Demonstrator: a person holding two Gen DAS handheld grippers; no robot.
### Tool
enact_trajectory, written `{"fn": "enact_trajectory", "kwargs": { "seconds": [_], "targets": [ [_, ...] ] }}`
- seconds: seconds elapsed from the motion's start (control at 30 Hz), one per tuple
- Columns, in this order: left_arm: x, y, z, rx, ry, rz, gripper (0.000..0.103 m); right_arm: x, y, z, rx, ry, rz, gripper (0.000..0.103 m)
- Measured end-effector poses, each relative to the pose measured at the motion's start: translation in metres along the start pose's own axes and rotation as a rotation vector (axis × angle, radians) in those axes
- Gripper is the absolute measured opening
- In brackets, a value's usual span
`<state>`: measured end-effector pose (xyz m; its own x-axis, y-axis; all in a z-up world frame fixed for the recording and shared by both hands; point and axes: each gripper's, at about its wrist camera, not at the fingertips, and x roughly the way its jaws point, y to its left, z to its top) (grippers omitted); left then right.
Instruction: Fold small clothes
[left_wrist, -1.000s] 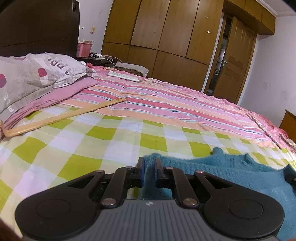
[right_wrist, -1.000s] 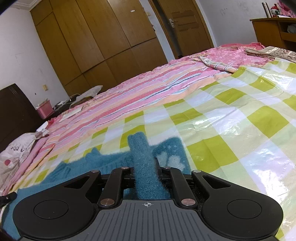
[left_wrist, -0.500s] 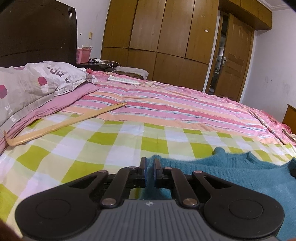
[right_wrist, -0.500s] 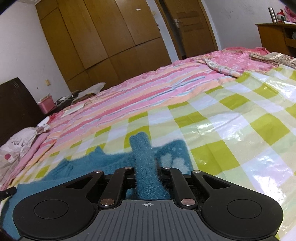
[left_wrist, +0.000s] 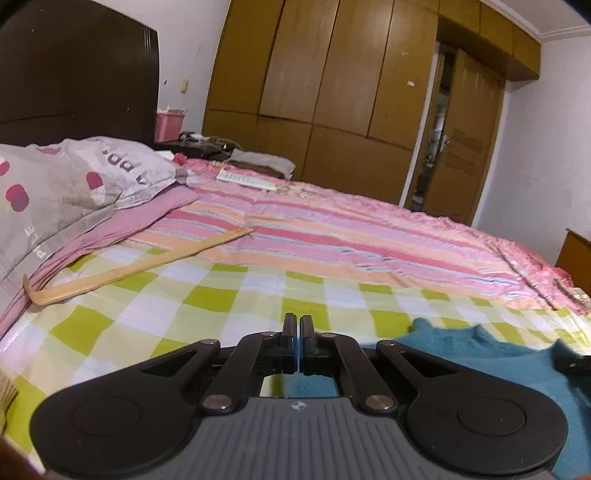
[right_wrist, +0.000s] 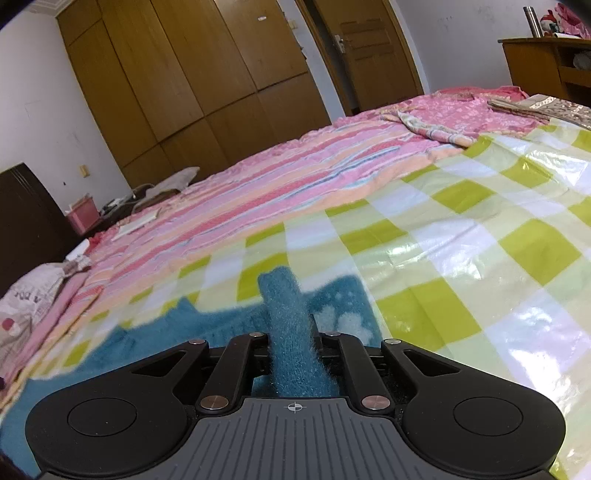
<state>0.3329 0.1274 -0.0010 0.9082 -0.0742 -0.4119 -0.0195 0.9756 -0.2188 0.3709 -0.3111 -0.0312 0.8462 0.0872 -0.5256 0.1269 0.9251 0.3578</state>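
Since a second ago the left gripper has pulled its jaws fully together, and the fuzzy knit that stood between its pads then is gone from between them; only a thin blue-lit slit shows between the black pads now, with nothing in it. Its view has also lifted, so the teal sweater lies lower and further right, spread flat on the bed with a ragged, wavy upper edge.

At the right gripper little differs: its jaws stay clamped on a thick, upright fold of the same sweater, a soft tube of hairy yarn rising between the black linkage arms. Beyond it a white snowflake-like motif shows on the flat knit.

Under the sweater lies a glossy checked cloth in lime, white and pale yellow squares, shiny like plastic. Further back a striped pink quilt lies slightly wrinkled. On the left sit a grey pillow with red dots and a long, curved pale wooden stick.
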Motion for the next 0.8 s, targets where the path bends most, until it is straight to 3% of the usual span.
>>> {"fn": "enact_trajectory", "kwargs": {
  "seconds": [0.2,0.33,0.5,0.63,0.8],
  "targets": [
    [-0.008,-0.009,-0.011,0.005,0.025,-0.035,0.009,-0.002,0.005,0.002,-0.025,0.018,-0.016,0.013],
    [0.003,-0.015,-0.027,0.046,0.106,0.035,0.01,-0.012,0.007,0.008,-0.016,0.016,-0.022,0.023],
    [0.001,-0.021,-0.031,0.077,0.106,0.081,0.011,-0.045,0.013,0.016,-0.027,-0.053,-0.008,0.025],
    [-0.001,-0.024,-0.031,0.091,0.114,0.096,0.011,-0.078,0.029,0.009,-0.108,-0.085,0.023,0.025],
    [-0.001,-0.023,-0.03,0.077,0.123,0.101,0.011,-0.101,0.032,0.018,-0.19,-0.189,-0.072,0.025]
  ]
}}
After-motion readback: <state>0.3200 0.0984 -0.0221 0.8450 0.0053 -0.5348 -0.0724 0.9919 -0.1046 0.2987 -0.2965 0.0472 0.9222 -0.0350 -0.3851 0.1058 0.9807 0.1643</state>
